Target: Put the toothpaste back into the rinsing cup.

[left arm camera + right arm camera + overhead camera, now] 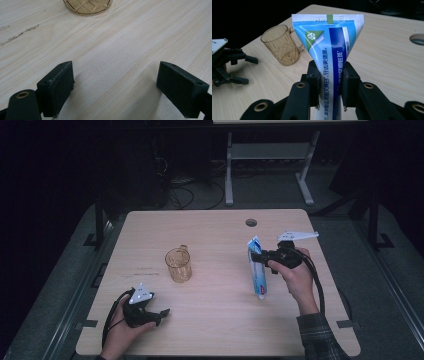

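Toothpaste tube is pinched upright in the right tool, right of the cup. Left tool is held spread above the tabletop, near left.

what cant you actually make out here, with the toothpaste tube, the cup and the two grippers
- Toothpaste tube: its lower end and cap, cut off by the bottom edge and the right gripper in the right gripper view; too small in the high view.
- Cup: all but its base, cut off by the top edge in the left gripper view.
- Cup's contents: too small in the high view.
- Left gripper: its body, below the frame edge in its own view.
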